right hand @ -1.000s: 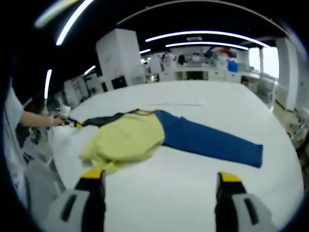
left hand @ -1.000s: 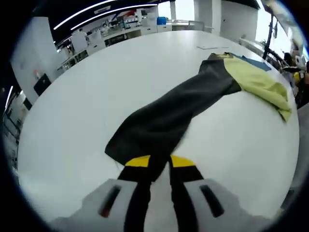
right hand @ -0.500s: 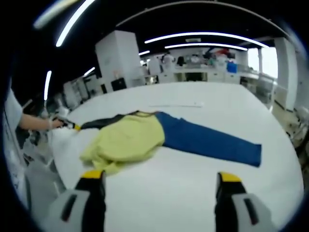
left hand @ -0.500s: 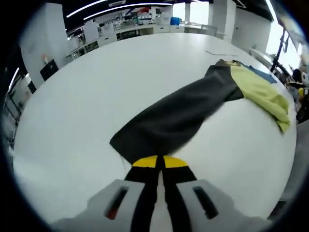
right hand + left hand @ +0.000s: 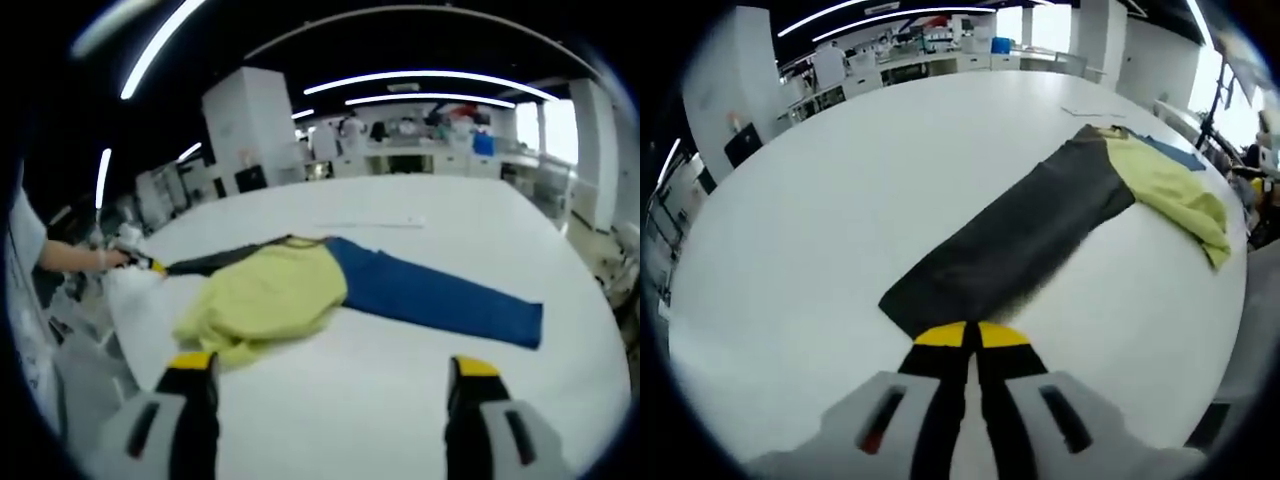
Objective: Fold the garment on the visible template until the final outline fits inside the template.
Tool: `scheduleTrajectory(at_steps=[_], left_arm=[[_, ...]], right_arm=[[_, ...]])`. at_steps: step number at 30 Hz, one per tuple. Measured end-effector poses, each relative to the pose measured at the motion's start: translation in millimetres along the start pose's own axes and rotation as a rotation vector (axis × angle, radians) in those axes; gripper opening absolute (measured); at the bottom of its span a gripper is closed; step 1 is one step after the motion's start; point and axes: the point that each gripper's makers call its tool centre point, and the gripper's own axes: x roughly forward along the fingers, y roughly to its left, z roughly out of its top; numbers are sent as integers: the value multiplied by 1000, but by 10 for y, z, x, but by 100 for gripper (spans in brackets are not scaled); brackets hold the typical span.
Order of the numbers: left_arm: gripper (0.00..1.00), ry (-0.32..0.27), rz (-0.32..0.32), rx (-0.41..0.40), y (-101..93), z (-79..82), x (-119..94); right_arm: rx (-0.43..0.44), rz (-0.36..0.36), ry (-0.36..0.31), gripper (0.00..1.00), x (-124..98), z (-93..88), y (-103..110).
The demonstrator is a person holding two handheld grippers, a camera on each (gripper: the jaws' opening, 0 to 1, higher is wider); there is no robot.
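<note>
A garment lies spread on the white table (image 5: pixel 820 200): a dark grey sleeve (image 5: pixel 1020 240), a yellow body (image 5: pixel 1170 185) and a blue sleeve (image 5: pixel 1165 150). My left gripper (image 5: pixel 970 335) is shut on the cuff end of the dark sleeve, which runs out straight and flat toward the yellow body. In the right gripper view the yellow body (image 5: pixel 270 295) is bunched in the middle, the blue sleeve (image 5: pixel 440 295) stretches right and the dark sleeve (image 5: pixel 215 262) runs left to the left gripper (image 5: pixel 140 262). My right gripper (image 5: pixel 330 367) hangs open above bare table, short of the garment.
A thin pale strip (image 5: pixel 375 222) lies on the table beyond the garment. A person's hand (image 5: pixel 95 258) holds the left gripper at the table's left edge. Benches, cabinets and shelves (image 5: pixel 250 125) stand behind the table. The table's near edge (image 5: pixel 1230 330) curves off at the right.
The left jaws have closed fully on the dark sleeve's cuff, and the sleeve has been drawn out straighter and flatter. The right gripper has stayed open and hardly moved.
</note>
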Motion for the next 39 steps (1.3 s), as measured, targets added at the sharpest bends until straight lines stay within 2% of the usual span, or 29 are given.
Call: scheduleTrajectory(at_steps=[5,8,10,12,15,17,18,21,23,26,29,35,39], left_arm=[[0,-16,2,-41,26,107,-56],[0,10,-5,-6,32,98,-1],[0,37,-4,21,2,29,5],[0,85,-5,64,-17,-124,63],[1,79,-4,57,-64,-168,84],[7,67,-8,76,-87,-171,85],[13,58,-9,76,-99,-161,79],[35,-19,-27,41,-104,-67,77],[41,-62,-54,21,-182,-3,38],[51,-132,-110,48,-335,111,-3],[65,-148,-161,53,-499,140,-56],[69,-204,-217,52,-846,204,-158],[70,-231,-249,59,-968,228,-188]], right_arm=[[6,2,-9,96,1,8,19],[8,6,-7,96,6,-7,46],[11,8,-4,96,11,-20,52],[11,10,-4,96,13,-30,56],[10,12,1,96,12,-39,63],[10,11,2,96,7,-43,54],[13,11,0,96,2,-42,53],[17,9,-6,96,-10,-35,39],[20,10,-8,96,-9,-37,47],[19,14,-3,96,5,-68,57],[22,20,9,96,35,-115,66],[2,38,35,96,58,-133,104],[-14,46,37,96,57,-130,141]])
